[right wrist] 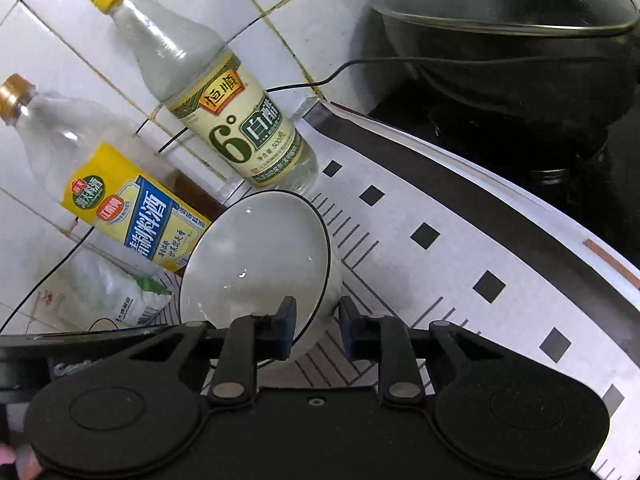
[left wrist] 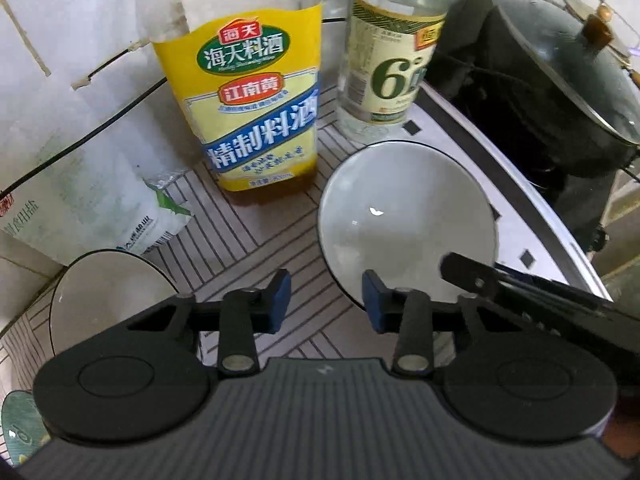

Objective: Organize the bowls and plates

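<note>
- Black wok (right wrist: 508, 52) under a glass lid (left wrist: 568, 76) fills the far right corner of both views; its right side is cut off by the frame edge.
- Striped worktop (left wrist: 248, 236) carries everything else, and the tong bodies hide its near part.
- White bowl with a dark rim (left wrist: 404, 216) sits on the worktop, close in front of the clear vinegar bottle (right wrist: 224, 120) and to the right of the yellow-labelled cooking wine bottle (left wrist: 260, 120).
- Right tongs (right wrist: 318, 328) point steeply down and are rolled, so that view looks tilted. Their blue pads straddle the bowl's near rim, one inside and one outside, and have narrowed on it; the outer pad seems to show a sliver of gap, though rim and pad blur together there, so the clamp looks loose at best.
- Left tongs (left wrist: 326, 300) point almost straight down at the worktop, partly open, with only striped surface between the pads; the right pad overlaps the bowl's near-left edge in the picture, but I cannot tell if it touches.
- Second white bowl (left wrist: 108, 296) lies at lower left, half covered by the left tong body.
- Salt bag (left wrist: 160, 220) slumps against the tiled wall, its print too blurred to read fully.
</note>
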`<state>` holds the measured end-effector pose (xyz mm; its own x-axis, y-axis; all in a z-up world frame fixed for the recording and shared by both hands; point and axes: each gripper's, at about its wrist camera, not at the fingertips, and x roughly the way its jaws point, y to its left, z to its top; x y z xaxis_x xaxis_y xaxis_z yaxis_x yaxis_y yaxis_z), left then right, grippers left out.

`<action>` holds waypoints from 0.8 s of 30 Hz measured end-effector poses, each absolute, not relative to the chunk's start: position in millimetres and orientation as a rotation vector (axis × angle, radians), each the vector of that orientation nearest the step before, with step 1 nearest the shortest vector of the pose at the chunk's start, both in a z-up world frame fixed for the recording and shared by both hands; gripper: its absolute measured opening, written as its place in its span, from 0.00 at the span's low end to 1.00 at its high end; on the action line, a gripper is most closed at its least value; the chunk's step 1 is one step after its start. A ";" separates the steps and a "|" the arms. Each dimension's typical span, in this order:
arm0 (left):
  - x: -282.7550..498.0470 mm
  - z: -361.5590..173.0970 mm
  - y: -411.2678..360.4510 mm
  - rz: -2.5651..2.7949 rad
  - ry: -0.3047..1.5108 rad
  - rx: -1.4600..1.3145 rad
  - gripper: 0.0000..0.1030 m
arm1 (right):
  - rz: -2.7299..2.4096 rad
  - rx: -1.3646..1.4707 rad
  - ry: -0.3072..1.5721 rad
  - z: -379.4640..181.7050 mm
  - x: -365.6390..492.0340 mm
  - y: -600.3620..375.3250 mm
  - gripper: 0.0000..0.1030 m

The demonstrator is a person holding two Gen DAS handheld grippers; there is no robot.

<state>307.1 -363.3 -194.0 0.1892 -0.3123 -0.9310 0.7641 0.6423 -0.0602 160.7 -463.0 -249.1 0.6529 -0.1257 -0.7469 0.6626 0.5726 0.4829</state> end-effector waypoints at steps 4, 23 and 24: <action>313.0 -200.1 -362.1 -0.811 1.174 0.390 0.12 | -0.514 0.859 0.716 -250.7 161.7 -468.3 0.21; 279.2 -147.4 -323.0 -0.768 1.181 0.403 0.12 | -0.343 0.942 0.774 -215.1 134.1 -459.1 0.21; 276.5 -142.7 -318.6 -0.768 1.182 0.399 0.12 | -0.335 0.935 0.774 -210.7 131.3 -455.9 0.21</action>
<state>276.5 -318.6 -142.7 0.1722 -0.3249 -0.9299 0.7179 0.6878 -0.1074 131.3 -455.9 -210.7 0.6888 0.0630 -0.7222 0.5698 0.5688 0.5931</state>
